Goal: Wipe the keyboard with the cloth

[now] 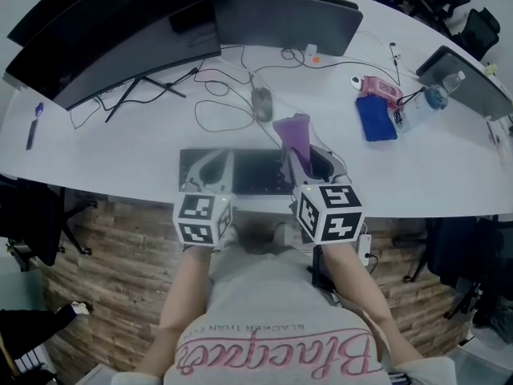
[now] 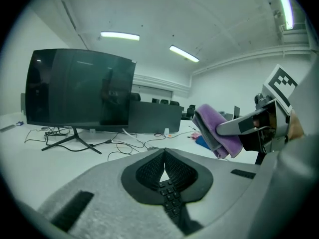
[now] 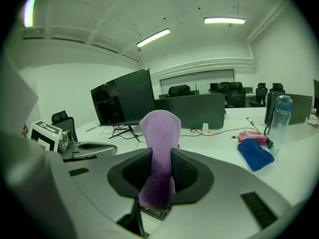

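The dark keyboard [image 1: 255, 173] lies at the front edge of the white desk [image 1: 120, 147]. My left gripper [image 1: 215, 164] hovers over its left end, shut with nothing held; its pads meet at the tips [image 2: 164, 152], and a few keyboard keys [image 2: 172, 197] show below them. My right gripper [image 1: 301, 157] is over the keyboard's right part, shut on a folded purple cloth [image 1: 292, 135]. In the right gripper view the cloth [image 3: 159, 153] stands up between the jaws [image 3: 160, 158]. From the left gripper view the cloth [image 2: 215, 131] hangs at the right.
Two dark monitors [image 1: 120, 22] stand at the back, with loose cables and a grey mouse [image 1: 262, 103] behind the keyboard. At the right lie a blue cloth [image 1: 375, 119], a pink item [image 1: 378, 87] and a water bottle [image 3: 280, 118]. The desk's edge runs just below the keyboard.
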The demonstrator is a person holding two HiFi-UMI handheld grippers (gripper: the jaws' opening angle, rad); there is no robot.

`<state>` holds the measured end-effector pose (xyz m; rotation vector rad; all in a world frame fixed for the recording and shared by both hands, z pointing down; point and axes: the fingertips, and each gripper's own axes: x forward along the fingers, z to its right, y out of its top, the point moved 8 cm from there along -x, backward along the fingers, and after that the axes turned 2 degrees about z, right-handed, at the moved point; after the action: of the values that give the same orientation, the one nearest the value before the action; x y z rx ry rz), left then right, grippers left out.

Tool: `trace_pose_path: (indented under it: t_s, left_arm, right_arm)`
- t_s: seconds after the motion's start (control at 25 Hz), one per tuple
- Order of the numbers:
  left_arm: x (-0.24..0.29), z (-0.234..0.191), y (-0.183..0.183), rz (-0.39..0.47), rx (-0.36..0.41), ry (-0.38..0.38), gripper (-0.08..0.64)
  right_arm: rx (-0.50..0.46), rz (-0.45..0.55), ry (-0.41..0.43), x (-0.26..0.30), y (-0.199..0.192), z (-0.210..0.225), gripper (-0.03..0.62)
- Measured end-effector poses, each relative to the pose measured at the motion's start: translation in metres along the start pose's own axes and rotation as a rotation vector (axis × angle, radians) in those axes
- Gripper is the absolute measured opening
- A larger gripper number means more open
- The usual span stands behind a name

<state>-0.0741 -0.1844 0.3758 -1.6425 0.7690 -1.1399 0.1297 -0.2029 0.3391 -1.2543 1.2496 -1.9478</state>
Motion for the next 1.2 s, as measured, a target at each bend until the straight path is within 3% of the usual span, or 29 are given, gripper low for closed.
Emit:
trace_pose_path:
  t_s: [0.44, 0.68, 1.2]
  left_arm:
    - [-0.060, -0.079, -0.009, 0.015, -0.025, 0.098, 0.006]
    - [-0.089, -0.113, -0.014, 0.022, -0.046, 0.134, 0.006]
    - [-0.126, -0.166, -0.042, -0.009, -0.092, 0.156, 0.006]
  right_arm:
    - [-0.046, -0.028, 0.162, 0.035, 0.000, -0.110, 0.094]
    - [-0.006, -0.066, 0.228, 0.048, -0.007, -0.154, 0.094]
    - [0.030, -0.189, 0.308, 0.078, -0.046, -0.234, 0.094]
